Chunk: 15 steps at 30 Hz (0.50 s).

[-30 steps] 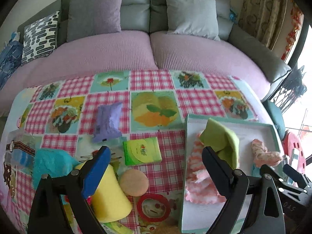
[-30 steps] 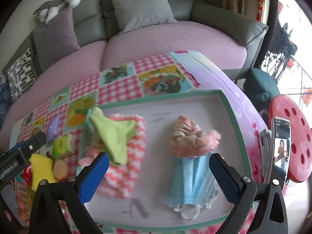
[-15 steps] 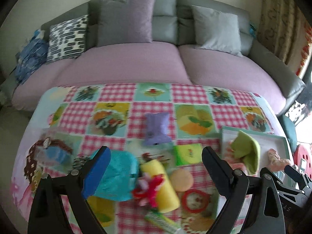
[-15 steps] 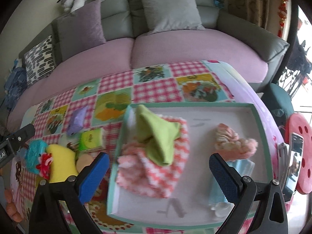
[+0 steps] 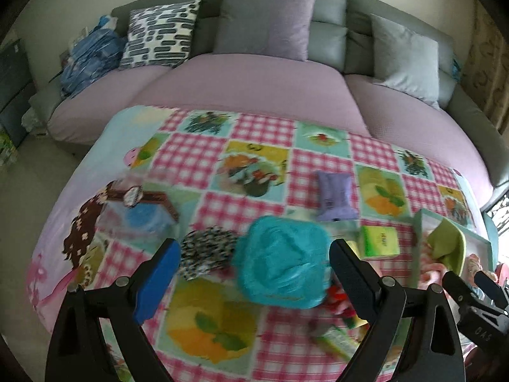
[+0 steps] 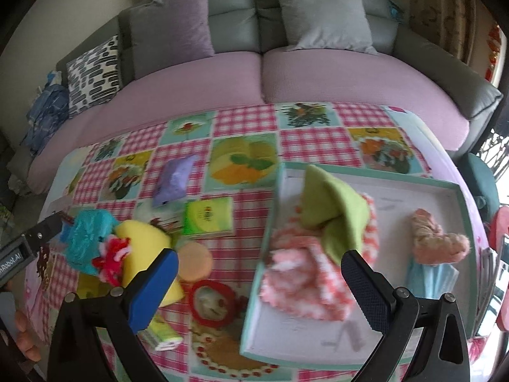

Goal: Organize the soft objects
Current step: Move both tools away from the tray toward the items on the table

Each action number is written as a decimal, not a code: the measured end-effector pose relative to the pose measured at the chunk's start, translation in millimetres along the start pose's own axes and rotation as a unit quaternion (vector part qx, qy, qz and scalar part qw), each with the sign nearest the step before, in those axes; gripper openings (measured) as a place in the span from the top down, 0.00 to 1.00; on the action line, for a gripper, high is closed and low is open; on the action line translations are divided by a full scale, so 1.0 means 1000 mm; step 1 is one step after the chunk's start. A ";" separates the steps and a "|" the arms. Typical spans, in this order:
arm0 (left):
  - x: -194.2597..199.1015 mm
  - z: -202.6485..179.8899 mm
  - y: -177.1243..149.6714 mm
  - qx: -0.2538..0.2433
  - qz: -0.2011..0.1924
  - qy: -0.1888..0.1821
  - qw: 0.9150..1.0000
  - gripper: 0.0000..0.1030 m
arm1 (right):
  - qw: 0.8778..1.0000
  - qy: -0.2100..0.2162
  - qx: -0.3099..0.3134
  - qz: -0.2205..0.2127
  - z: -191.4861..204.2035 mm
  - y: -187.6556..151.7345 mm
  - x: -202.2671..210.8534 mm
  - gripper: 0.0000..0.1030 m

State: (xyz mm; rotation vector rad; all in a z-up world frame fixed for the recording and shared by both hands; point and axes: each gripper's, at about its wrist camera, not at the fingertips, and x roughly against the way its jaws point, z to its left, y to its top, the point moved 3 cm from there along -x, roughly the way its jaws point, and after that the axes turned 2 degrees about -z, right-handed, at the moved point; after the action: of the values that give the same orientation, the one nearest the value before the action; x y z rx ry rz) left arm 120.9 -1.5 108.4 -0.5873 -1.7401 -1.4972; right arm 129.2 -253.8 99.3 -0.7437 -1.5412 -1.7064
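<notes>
My left gripper (image 5: 254, 270) hangs over the checked tablecloth (image 5: 261, 133), fingers spread wide and empty, a crumpled teal cloth (image 5: 283, 261) lying between them below. My right gripper (image 6: 259, 281) is likewise spread and empty above the near edge of the tray (image 6: 458, 197), where a green cloth (image 6: 331, 203) lies on a pink-and-white towel (image 6: 302, 283).

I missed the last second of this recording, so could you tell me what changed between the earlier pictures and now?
The left gripper swung left from the tray to the turquoise soft item, which now lies between its open fingers. The right gripper drew back from the tray and drifted left. Nothing was gripped or released; the green cloth and the other items stayed put.
</notes>
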 end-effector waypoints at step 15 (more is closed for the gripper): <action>-0.018 0.051 -0.006 0.045 0.026 -0.002 0.999 0.08 | 0.996 0.072 0.051 0.026 0.077 -0.011 -0.019 0.00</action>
State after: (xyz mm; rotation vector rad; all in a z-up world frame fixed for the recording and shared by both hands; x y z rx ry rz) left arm 115.3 49.1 89.4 -0.5841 -1.7718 -1.3749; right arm 128.5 -174.8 87.0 -0.5899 -1.4845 -1.5946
